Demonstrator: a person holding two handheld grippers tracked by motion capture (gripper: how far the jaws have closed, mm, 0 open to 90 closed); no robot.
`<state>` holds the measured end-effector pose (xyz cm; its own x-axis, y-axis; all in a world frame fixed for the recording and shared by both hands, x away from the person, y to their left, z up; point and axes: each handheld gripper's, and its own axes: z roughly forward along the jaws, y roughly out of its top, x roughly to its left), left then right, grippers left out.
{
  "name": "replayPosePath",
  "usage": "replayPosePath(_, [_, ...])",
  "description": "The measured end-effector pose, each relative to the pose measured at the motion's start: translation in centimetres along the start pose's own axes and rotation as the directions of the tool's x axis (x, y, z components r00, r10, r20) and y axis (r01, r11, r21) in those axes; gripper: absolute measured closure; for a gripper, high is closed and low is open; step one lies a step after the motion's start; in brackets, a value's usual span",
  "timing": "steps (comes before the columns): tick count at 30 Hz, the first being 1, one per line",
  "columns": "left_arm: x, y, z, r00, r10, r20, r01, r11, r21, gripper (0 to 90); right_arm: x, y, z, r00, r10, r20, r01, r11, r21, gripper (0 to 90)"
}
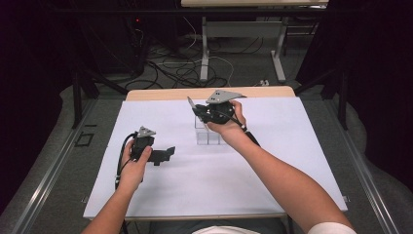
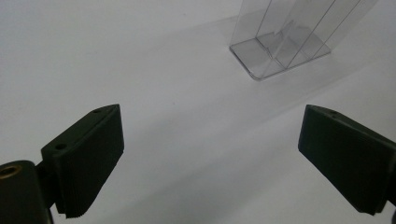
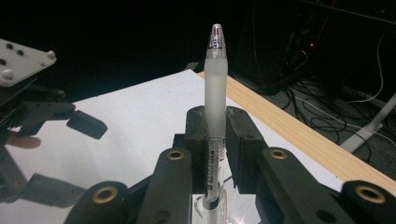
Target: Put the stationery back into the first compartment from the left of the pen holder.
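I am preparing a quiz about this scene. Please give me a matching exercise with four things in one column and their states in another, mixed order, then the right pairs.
1. left tool
2. right tool
3. frosted white plastic pen
4. clear plastic compartment holder

a. stands on the white table sheet
b. clamped upright between jaws
c. jaws wide apart, nothing between them
d. jaws closed on something

Pairs: 1-c, 2-d, 3-b, 4-a

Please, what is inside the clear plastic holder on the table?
The clear plastic holder looks empty in the left gripper view: bare dividers and base. Its upper part is cut off there. The right gripper holds a pen above it, so its lower end is hidden.
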<state>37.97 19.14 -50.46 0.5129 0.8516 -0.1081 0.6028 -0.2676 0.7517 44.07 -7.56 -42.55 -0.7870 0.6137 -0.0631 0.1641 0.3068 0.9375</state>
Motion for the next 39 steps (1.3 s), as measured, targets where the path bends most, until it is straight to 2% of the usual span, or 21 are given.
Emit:
replayPosePath(11, [0.1, 0.0, 0.0, 1.0, -0.002, -0.001, 0.002, 1.0, 0.004, 6.9, -0.8, 0.4, 1.2, 0.9984, 0.042, 0.038, -0.041, 0.999, -0.022, 79.6])
replayPosePath(16, [0.2, 0.0, 0.0, 1.0, 0.001, 0.002, -0.001, 1.0, 0.006, 7.0, -1.1, 0.4, 1.8, 0.9975, 0.049, 0.05, -0.049, 0.999, -0.012, 79.6])
replayPosePath(17, [0.2, 0.0, 0.0, 1.0, 0.0, 0.002, 0.0, 1.0, 0.006, 6.9, -1.1, 0.4, 2.0, 0.9971, 0.056, 0.051, -0.055, 0.998, -0.026, 79.6])
replayPosePath(25, [0.1, 0.0, -0.1, 1.0, -0.002, -0.002, 0.002, 1.0, 0.004, 7.0, -1.6, 0.1, 2.9, 0.9937, 0.084, 0.074, -0.082, 0.996, -0.034, 79.6])
replayPosePath(34, [0.2, 0.0, -0.1, 1.0, 0.002, -0.001, -0.002, 1.0, 0.004, 6.9, -2.1, -0.7, 3.8, 0.9897, 0.113, 0.088, -0.113, 0.994, -0.005, 79.6])
replayPosePath(39, [0.2, 0.0, -0.1, 1.0, 0.001, 0.0, -0.001, 1.0, 0.001, 7.0, -1.9, -1.1, 4.1, 0.99, 0.111, 0.087, -0.112, 0.994, 0.016, 79.6])
